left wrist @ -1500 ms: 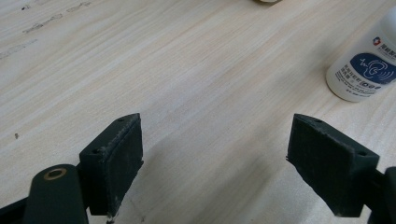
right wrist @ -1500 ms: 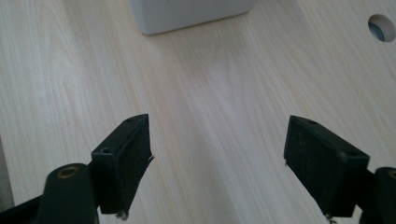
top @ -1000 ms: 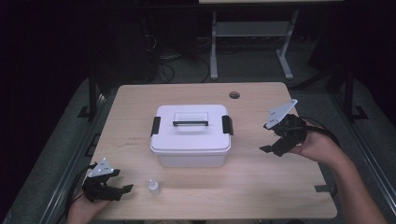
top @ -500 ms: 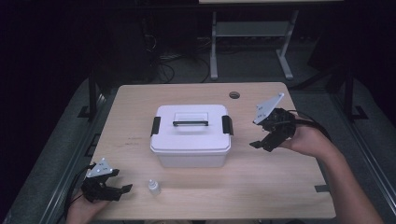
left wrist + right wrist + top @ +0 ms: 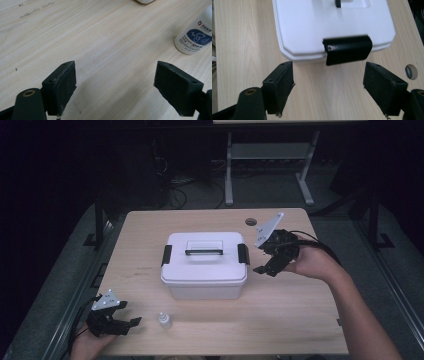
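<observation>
Two wide-open jaws of the right gripper [image 5: 270, 261] face the black latch [image 5: 347, 50] on the white box's [image 5: 204, 264] right end, just ahead; its long axis runs across the gap.

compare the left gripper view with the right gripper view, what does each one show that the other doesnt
Left gripper view alone: a small white bottle with a blue label, standing on the table off to one side of the open fingers of the left gripper.

Right gripper view alone: the white box with its black side latch just ahead of the right gripper, plus a round hole in the tabletop.

Both: the light wooden table and a pair of black fingers spread wide, holding nothing.
</observation>
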Available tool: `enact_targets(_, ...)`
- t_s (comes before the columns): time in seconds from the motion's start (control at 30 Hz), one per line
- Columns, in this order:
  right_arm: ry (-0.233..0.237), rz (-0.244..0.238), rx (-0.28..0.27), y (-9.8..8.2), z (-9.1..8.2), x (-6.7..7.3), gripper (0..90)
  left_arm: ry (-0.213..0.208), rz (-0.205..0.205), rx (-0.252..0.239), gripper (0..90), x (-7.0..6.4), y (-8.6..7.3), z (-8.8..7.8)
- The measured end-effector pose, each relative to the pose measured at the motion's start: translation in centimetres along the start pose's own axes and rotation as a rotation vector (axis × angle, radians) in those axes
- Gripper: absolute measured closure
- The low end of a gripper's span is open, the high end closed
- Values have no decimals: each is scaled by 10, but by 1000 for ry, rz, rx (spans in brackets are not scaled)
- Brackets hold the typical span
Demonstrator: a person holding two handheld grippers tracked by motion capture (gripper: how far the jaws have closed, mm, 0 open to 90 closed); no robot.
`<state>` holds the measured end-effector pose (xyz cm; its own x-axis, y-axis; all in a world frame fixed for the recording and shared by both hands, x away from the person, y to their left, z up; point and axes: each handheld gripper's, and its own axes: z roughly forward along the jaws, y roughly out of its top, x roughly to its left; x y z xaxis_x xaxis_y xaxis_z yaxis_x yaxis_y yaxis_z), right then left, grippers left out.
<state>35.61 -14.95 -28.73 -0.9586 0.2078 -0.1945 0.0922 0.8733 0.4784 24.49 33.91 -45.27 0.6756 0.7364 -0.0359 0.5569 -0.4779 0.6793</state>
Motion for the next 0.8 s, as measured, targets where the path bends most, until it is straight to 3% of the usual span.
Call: enact_targets(0.8,37,-62,3,55,21,-9,258,0,2,-6,176,1,0,-2)
